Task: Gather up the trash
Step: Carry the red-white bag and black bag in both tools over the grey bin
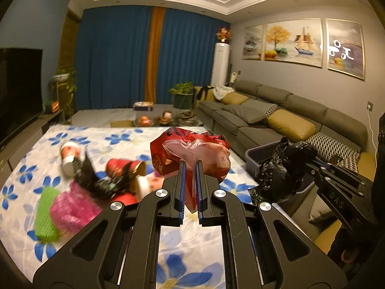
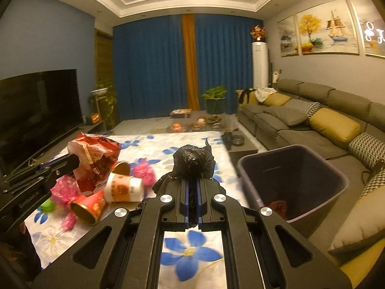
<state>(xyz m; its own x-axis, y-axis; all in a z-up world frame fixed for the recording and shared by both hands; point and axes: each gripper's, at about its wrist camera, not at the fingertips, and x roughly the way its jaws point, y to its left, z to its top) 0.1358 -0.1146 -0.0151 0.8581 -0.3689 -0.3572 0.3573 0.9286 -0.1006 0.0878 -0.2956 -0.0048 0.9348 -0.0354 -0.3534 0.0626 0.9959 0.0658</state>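
My left gripper [image 1: 190,166] is clamped on a bundle of red and clear plastic bags [image 1: 192,154], held up above the flowered cloth [image 1: 103,142]. My right gripper [image 2: 192,183] is pinched tight on a crumpled black bag [image 2: 193,161], just left of the grey bin [image 2: 336,180] beside the sofa [image 2: 300,125]. Paper cups [image 2: 122,189], pink wrappers [image 2: 144,172] and a green scrap [image 1: 47,213] lie on the cloth near the left gripper.

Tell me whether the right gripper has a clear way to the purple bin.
Probably yes. The right gripper, shut on the black bag, has the bin's open mouth just to its right with nothing visible between them.
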